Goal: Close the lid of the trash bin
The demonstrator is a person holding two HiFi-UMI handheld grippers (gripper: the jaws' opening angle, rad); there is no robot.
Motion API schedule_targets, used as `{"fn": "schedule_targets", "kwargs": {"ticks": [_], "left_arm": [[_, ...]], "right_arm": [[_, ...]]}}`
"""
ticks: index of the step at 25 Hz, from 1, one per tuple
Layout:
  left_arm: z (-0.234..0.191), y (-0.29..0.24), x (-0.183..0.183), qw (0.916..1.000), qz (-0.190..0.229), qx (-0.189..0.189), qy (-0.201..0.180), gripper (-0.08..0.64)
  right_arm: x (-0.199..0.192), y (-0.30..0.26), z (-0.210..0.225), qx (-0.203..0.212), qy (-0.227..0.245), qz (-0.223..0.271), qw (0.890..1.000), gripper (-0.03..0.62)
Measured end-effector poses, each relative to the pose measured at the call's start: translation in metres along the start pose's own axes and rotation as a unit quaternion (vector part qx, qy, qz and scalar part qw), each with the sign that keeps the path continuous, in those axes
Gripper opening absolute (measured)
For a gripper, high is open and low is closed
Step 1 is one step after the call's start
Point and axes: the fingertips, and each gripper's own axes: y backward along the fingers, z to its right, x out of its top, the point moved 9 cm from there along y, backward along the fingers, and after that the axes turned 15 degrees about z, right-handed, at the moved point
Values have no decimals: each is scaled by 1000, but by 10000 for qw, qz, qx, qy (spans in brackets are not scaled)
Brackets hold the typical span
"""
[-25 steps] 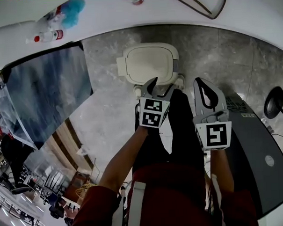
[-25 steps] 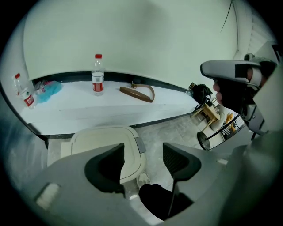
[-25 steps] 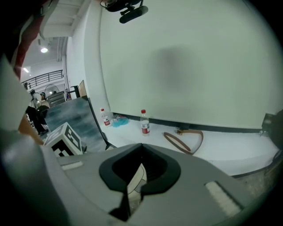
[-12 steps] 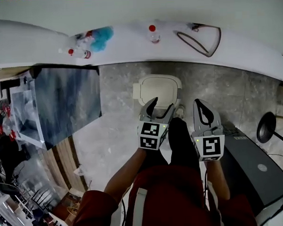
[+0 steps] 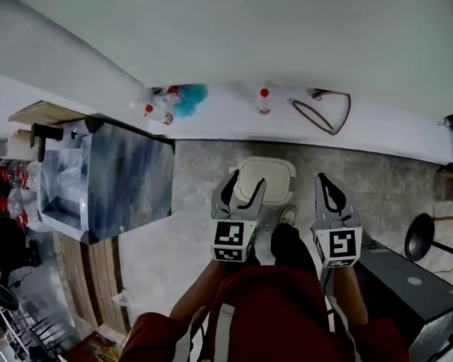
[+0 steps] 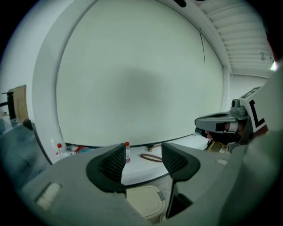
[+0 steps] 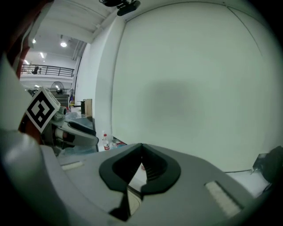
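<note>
Head view high, looking steeply down, both gripper views roughly level, facing shared white wall (image 6: 132, 79)

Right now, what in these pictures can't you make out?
- Trash bin: head view, near edge behind the left gripper, whose empty jaws are closing.
- Bottle label: head view, too small to read.
- Blue object: head view, too blurred to name.

Red-capped bottle (image 5: 264, 101), looped cable (image 5: 322, 113), white ledge (image 5: 231, 115)
</note>
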Motion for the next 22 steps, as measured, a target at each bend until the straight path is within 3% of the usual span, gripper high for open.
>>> {"fn": "schedule_targets", "kwargs": {"ticks": [10,17,22], "left_arm": [[-36,38,84,9910,1110,396,-626,253],[-43,57,154,9672,2199,509,-1161,237],[-41,70,188,9530,2634,592,-1375,179]], "right_arm": [[72,-15,-22,18,112,828,9965,0],[132,-27,-27,9,270,1695,9852,1],[165,-31,-29,-41,351,2227,9742,0]]}}
